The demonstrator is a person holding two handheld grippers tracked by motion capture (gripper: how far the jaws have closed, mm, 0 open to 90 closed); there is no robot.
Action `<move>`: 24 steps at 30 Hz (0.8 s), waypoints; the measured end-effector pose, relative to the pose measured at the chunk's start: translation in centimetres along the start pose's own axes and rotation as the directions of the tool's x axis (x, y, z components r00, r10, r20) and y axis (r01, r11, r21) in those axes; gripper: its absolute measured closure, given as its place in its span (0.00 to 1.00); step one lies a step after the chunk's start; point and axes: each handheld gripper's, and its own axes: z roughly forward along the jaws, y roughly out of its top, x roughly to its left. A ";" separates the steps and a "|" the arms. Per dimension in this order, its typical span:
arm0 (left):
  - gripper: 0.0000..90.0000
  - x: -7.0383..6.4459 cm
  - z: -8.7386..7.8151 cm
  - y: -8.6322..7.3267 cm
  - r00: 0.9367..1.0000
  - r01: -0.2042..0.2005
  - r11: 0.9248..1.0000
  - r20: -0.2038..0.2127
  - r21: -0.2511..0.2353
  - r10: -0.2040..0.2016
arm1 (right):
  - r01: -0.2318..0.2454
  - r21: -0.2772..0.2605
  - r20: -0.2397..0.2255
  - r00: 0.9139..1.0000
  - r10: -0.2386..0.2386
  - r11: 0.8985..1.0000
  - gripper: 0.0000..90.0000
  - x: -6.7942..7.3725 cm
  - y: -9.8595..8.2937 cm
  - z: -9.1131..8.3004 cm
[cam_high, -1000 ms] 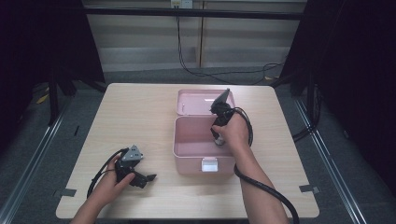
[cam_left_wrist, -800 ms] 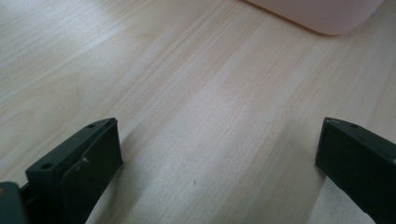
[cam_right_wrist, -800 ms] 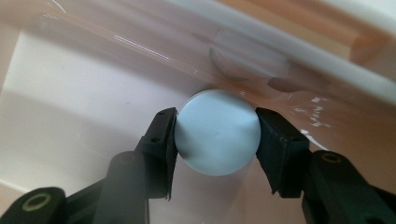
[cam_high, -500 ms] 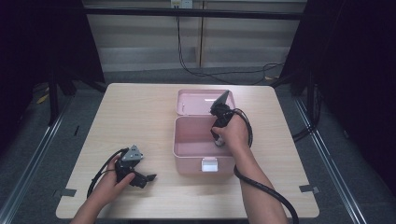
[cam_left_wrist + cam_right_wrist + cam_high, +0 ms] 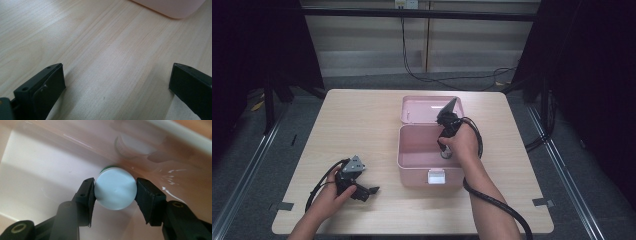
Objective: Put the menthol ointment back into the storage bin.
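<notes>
Right gripper clamps white cap inside pink box; left gripper spread wide on table.

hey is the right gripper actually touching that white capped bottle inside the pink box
Touching. In the right gripper view, the right gripper has both black jaws pressed against opposite sides of the white-capped bottle, with no gap visible, down inside the pink box.
</notes>
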 end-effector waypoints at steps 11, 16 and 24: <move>0.00 0.0 0.0 0.0 1.000 0.000 1.000 0.002 0.000 0.000 | -0.009 -0.004 -0.025 1.000 0.009 1.000 0.55 -0.2 -0.3 -0.8; 0.00 0.0 0.0 0.0 1.000 0.000 1.000 0.002 0.000 0.000 | 0.002 0.000 -0.035 0.999 -0.002 1.000 0.52 0.0 -0.5 -1.1; 0.00 0.0 0.0 0.0 1.000 0.001 1.000 0.002 0.000 -0.001 | 0.021 -0.005 -0.028 0.999 -0.021 1.000 0.46 0.2 -0.7 -2.2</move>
